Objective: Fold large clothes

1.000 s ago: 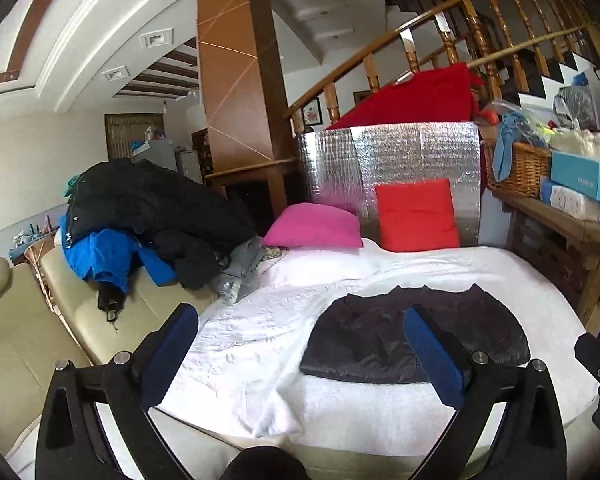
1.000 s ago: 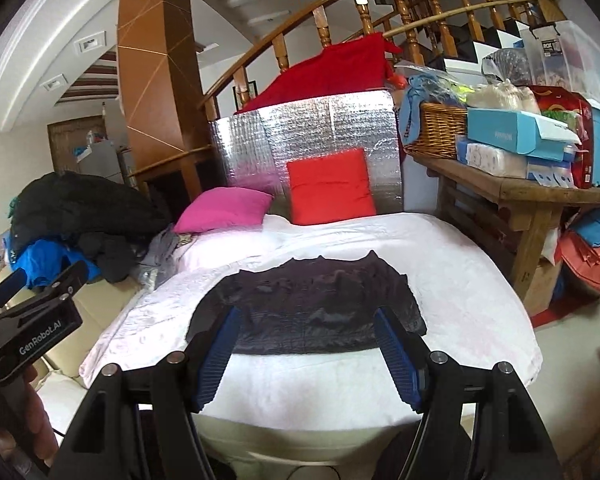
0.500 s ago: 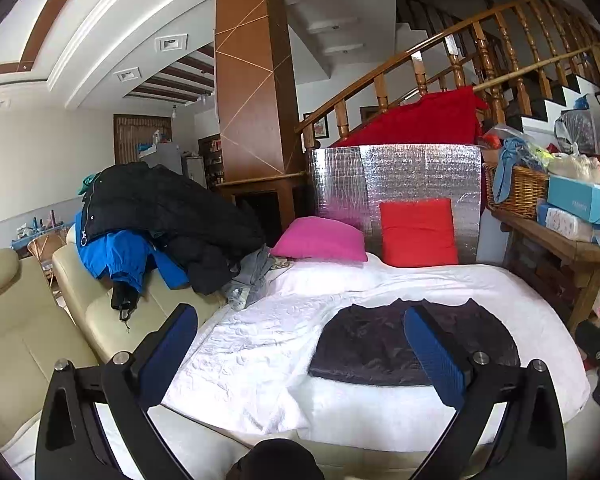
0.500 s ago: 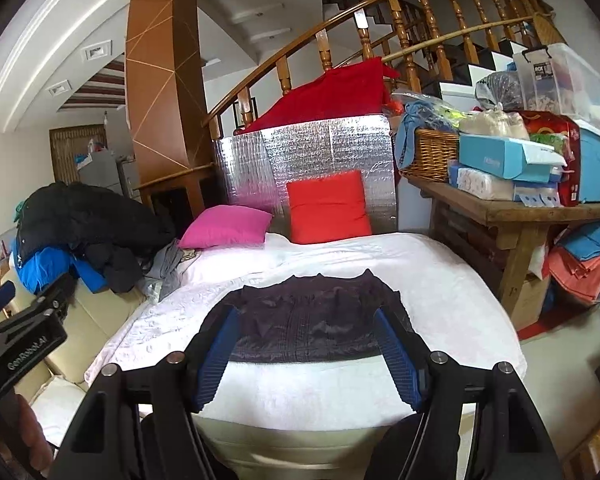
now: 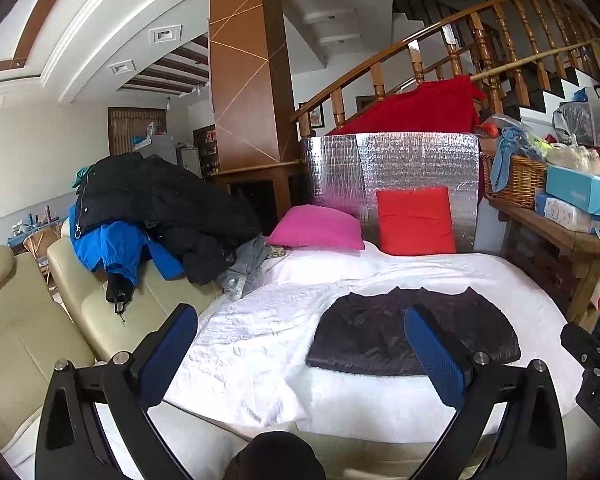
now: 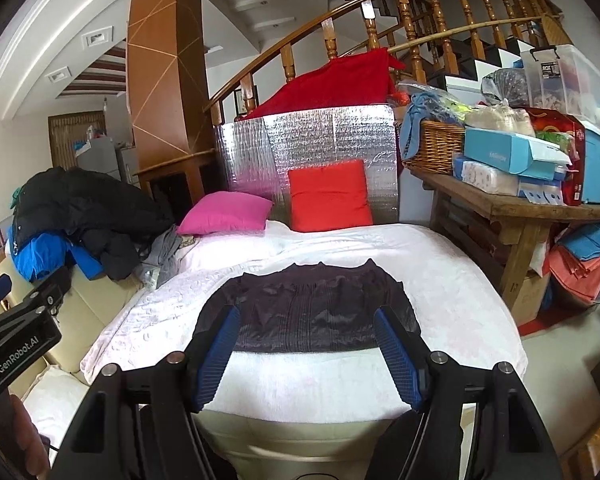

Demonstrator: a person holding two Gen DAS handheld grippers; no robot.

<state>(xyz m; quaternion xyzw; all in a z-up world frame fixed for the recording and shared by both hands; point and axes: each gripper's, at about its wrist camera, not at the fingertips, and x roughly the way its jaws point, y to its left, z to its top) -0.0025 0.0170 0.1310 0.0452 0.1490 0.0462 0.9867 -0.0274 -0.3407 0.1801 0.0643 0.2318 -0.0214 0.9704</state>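
1. A cluttered living room with a curved wooden staircase (image 6: 380,20); in the middle stands a bed under a white cover (image 6: 440,272), with a pink cushion (image 6: 224,218) and a red cushion (image 6: 328,196) at its far end.
2. The dark garment (image 6: 312,312) lies flat near the bed's front edge, apart from both grippers.
3. The left gripper (image 5: 300,350) hangs before the bed with its fingers wide and nothing between them; the right gripper (image 6: 306,356) is likewise spread and empty.
4. The garment already looks folded into a compact block, so the step in hand is probably a last fold or fetching another piece from the pile of coats (image 5: 152,200) on the sofa (image 5: 24,320).
5. To fold it well, pinch both near corners at once, lift evenly and lay the edge square.
6. The cloth is dark, slightly shiny and finely creased; it looks thin and slippery.
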